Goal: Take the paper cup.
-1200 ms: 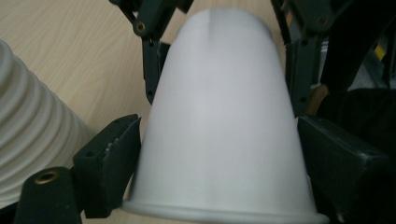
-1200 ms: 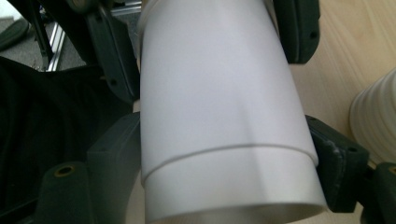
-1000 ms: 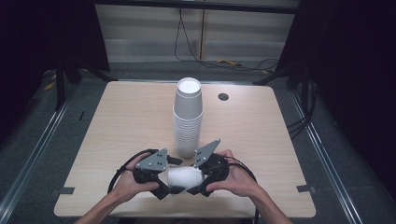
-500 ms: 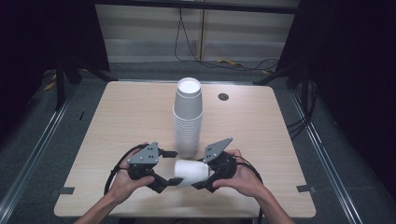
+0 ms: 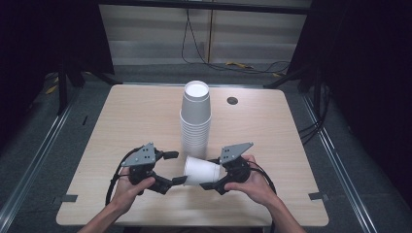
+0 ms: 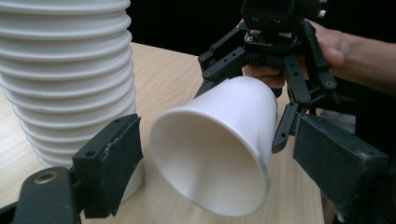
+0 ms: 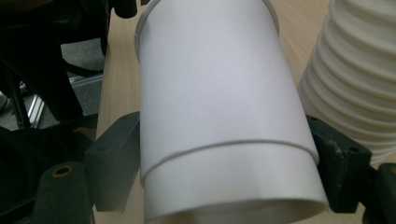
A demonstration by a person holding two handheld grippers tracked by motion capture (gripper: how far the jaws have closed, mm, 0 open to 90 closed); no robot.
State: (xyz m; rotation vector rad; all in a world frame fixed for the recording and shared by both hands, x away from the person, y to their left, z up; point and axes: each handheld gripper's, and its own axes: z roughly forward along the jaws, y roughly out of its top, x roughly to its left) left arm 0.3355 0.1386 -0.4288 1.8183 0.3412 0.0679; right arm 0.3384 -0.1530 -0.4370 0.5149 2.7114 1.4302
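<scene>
The right gripper (image 5: 210,180) stays clamped on a white paper cup (image 5: 201,171), lying sideways just before the cup stack (image 5: 195,119). The left gripper (image 5: 176,167) has backed off, jaws apart and empty: the cup has apparently passed to the right gripper.

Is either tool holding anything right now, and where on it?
The right tool grips a white paper cup lying sideways, clamped across its body near the base. The left tool is open, touching nothing.
</scene>
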